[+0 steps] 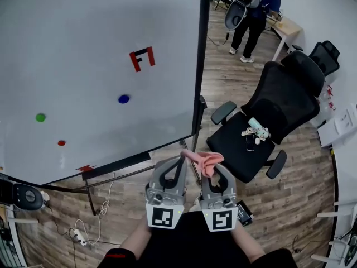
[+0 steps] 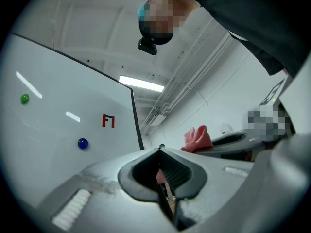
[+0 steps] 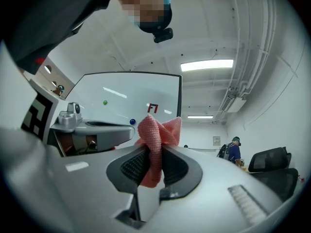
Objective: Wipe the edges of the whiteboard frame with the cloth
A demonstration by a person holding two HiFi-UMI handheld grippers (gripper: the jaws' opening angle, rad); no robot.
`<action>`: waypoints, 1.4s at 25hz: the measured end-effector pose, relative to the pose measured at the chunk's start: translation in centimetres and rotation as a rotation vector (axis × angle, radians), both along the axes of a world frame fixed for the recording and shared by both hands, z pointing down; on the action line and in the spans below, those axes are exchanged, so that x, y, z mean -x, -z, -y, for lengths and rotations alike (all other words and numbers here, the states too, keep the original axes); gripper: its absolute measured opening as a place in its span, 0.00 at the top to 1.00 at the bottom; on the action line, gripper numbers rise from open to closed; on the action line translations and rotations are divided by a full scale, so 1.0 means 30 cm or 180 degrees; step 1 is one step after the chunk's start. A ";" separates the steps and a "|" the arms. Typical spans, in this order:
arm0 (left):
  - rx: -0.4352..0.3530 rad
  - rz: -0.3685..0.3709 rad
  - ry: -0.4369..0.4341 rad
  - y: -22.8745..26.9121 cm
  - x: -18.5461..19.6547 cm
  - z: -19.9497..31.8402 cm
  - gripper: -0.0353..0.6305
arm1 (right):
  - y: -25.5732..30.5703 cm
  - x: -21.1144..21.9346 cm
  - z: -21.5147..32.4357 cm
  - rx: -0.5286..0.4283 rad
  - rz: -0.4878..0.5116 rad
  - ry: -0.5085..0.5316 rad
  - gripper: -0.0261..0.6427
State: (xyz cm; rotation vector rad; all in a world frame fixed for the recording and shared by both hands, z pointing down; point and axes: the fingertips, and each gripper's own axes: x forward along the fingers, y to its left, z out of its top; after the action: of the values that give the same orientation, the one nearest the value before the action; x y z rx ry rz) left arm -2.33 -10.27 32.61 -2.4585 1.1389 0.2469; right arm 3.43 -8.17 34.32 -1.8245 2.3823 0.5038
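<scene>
The whiteboard (image 1: 100, 66) fills the upper left of the head view. Its black frame (image 1: 199, 66) runs down the right side and along the bottom. A pink cloth (image 1: 203, 159) is bunched between the jaws of my right gripper (image 1: 210, 168), which is shut on it just below the board's lower right corner. Right beside it, my left gripper (image 1: 181, 158) has its jaws together and holds nothing. The right gripper view shows the cloth (image 3: 154, 135) sticking up out of the jaws, the board (image 3: 131, 101) behind it. In the left gripper view the frame (image 2: 137, 125) stands ahead, apart from the jaws.
A black office chair (image 1: 268, 116) with small items on its seat stands close on the right. A person (image 1: 256, 15) with a backpack stands by a table (image 1: 287, 29) at the back. Cables and a power strip (image 1: 81, 236) lie on the wooden floor under the board.
</scene>
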 end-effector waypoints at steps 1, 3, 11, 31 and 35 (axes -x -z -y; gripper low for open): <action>-0.0018 -0.0002 0.0054 0.000 -0.006 0.005 0.95 | 0.004 -0.008 0.010 -0.0028 -0.0003 0.0051 0.88; -0.0036 -0.0012 0.0170 -0.001 -0.013 0.014 0.95 | 0.002 -0.024 0.028 -0.0045 -0.0003 0.0148 0.88; -0.0116 -0.0013 0.0536 0.022 -0.024 0.051 0.95 | 0.010 -0.045 0.097 -0.0075 -0.0048 0.0495 0.88; -0.0498 -0.0036 0.0830 0.258 -0.058 0.117 0.95 | 0.220 -0.129 0.259 -0.0455 -0.0357 0.0677 0.88; -0.0620 0.0019 0.0790 0.311 -0.089 0.124 0.95 | 0.260 -0.125 0.279 -0.0545 -0.0420 0.0686 0.88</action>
State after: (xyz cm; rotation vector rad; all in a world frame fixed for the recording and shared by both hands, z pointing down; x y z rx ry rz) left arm 0.34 -14.00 23.27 -2.1248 1.3359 0.2620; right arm 7.20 -16.55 26.50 -1.4864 2.4918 0.7966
